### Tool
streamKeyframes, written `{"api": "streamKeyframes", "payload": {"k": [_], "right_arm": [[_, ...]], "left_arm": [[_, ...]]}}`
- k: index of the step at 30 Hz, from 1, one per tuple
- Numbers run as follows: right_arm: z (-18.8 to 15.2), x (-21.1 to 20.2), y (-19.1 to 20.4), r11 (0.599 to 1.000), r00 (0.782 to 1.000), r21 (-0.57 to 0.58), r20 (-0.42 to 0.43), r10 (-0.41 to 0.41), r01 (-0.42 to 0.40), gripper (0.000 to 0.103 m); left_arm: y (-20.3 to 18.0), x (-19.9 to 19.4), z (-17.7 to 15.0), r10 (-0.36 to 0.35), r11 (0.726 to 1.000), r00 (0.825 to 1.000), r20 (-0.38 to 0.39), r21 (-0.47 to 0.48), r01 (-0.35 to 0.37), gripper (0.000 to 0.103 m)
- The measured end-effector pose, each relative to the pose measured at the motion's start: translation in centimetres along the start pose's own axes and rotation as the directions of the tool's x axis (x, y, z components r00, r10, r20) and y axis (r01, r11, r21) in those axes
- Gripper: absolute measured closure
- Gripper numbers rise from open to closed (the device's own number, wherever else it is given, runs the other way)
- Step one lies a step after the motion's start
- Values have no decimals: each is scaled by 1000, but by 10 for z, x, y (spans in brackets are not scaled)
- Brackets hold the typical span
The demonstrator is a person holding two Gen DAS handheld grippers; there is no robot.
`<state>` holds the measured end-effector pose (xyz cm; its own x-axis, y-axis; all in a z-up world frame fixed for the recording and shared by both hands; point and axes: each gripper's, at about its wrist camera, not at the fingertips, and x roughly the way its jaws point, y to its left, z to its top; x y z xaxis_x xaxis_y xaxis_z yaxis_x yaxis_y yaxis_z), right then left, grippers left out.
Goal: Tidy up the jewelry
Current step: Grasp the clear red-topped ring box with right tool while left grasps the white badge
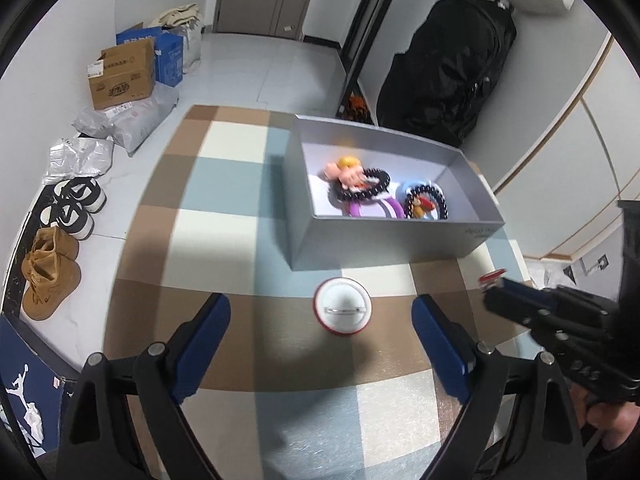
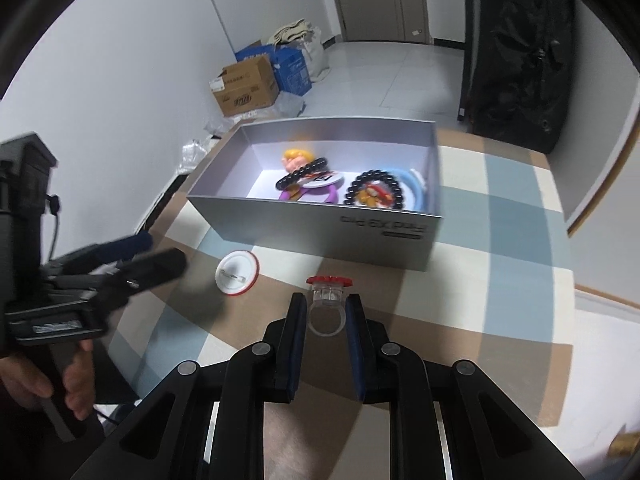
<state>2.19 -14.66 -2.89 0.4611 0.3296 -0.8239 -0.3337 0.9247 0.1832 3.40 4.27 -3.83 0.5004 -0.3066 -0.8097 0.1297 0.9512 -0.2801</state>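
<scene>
A checked surface [image 1: 224, 216] carries a grey box [image 1: 372, 240] and a round badge [image 1: 342, 312] near it; shoes [image 1: 48, 268] and cartons [image 1: 122, 74] line the left floor. The left claw [image 1: 320, 344] is spread wide, while the right claw [image 2: 326, 320] grasps a clear ring [image 2: 326, 304].

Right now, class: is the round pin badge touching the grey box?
Apart. In the left wrist view, a strip of checked tablecloth shows between the pin badge and the grey box; the right wrist view shows the same gap.
</scene>
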Motion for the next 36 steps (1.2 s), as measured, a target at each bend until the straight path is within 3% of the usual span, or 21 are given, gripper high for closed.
{"api": "streamKeyframes", "payload": {"k": [7, 11, 16, 21, 27, 30, 36], "right_arm": [[-10, -17, -24, 1000, 1000, 27, 23, -9, 8, 84], [-17, -25, -37, 999, 1000, 51, 24, -9, 7, 84], [-21, -34, -44, 998, 999, 66, 39, 3, -5, 84], [-22, -39, -46, 998, 998, 67, 54, 12, -16, 84], [-24, -43, -48, 997, 998, 74, 57, 20, -24, 84], [-23, -44, -47, 997, 998, 72, 63, 22, -27, 84], [-23, -45, -49, 996, 998, 82, 66, 26, -31, 84]], "left_arm": [[-18, 18, -3, 66, 996, 997, -43, 57, -64, 17], [-18, 29, -6, 65, 997, 992, -104, 36, -61, 18], [-26, 29, -7, 117, 991, 989, -92, 80, -110, 20], [-33, 30, -10, 208, 970, 975, -76, 147, -195, 36], [-33, 28, -13, 203, 967, 977, -58, 167, -191, 50], [-37, 29, -12, 193, 967, 980, -56, 180, -180, 64], [-42, 31, -10, 167, 971, 983, -73, 182, -152, 66]]}}
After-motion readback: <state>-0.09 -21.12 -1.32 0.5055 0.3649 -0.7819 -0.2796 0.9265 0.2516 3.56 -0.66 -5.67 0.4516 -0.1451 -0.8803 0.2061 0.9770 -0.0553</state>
